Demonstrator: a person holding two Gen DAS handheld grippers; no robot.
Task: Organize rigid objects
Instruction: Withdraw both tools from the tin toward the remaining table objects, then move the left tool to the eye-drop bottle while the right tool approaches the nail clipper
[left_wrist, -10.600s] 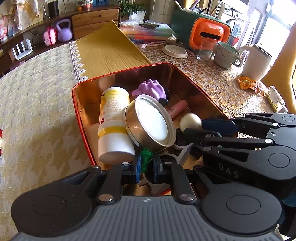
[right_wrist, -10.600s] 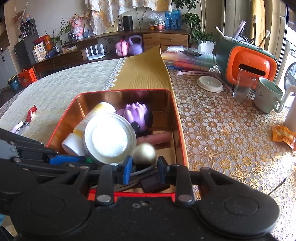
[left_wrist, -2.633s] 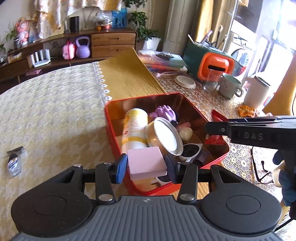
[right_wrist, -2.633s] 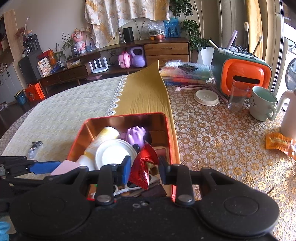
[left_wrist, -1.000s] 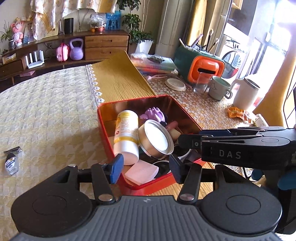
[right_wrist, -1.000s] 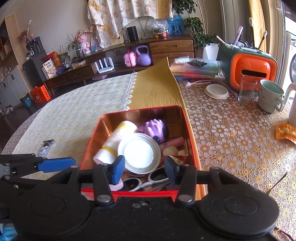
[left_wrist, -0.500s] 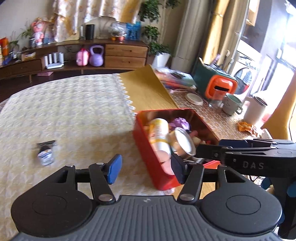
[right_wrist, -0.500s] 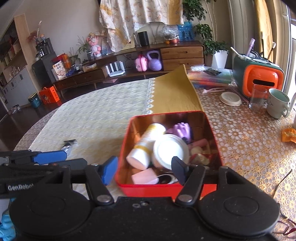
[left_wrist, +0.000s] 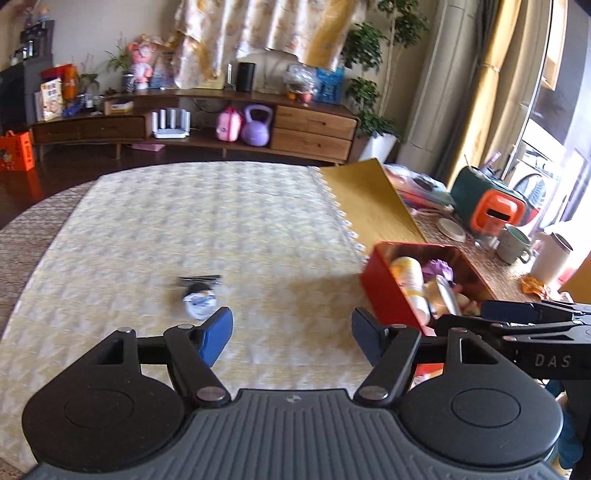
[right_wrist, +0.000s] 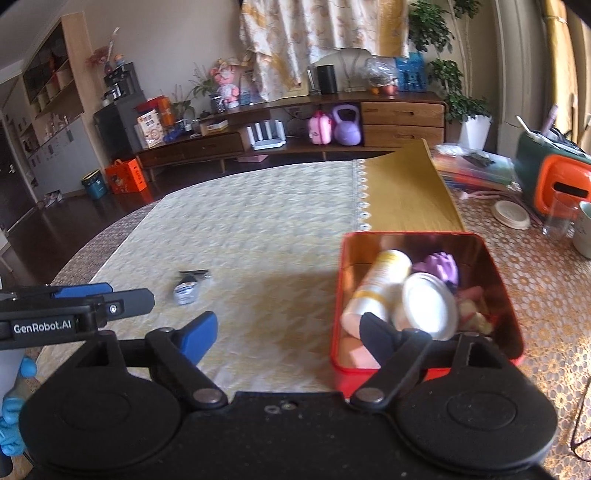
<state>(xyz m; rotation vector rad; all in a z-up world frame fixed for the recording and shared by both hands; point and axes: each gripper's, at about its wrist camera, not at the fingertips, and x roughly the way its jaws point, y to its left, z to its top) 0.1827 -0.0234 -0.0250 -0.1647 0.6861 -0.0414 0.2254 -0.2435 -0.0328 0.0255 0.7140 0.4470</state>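
Looking through the left wrist camera first:
Left gripper: low centre, jaws opening, nothing between them, only bare cloth behind the gap.
Blue pads: well apart from each other, one either side of the gap.
Small pouch: lying on the yellow tablecloth at about 11 o'clock from the left pad, just beyond it; blurred, so its label cannot be read.
Dark clip-like item: touching or just beside the pouch's far end; too blurred to tell which.
Red tin: at 2 o'clock from the gripper, on the table, filled with a white-and-yellow bottle, a round tin lid and a purple toy.
Right gripper: seen side-on at 3 o'clock, its fingers over the tin's near corner.

Right wrist camera:
Right gripper: jaws opening, wide apart, empty; its right finger overlaps the red tin in view.
Bottle: lying tilted inside the tin, against the round lid.
Purple toy: behind the lid, at 12 o'clock from it.
Pink block: at the tin's near-left corner.
Pouch: on the cloth at 10 o'clock, well apart from the tin.
Left gripper: at 9 o'clock, near the pouch, a blue-gloved hand below it.
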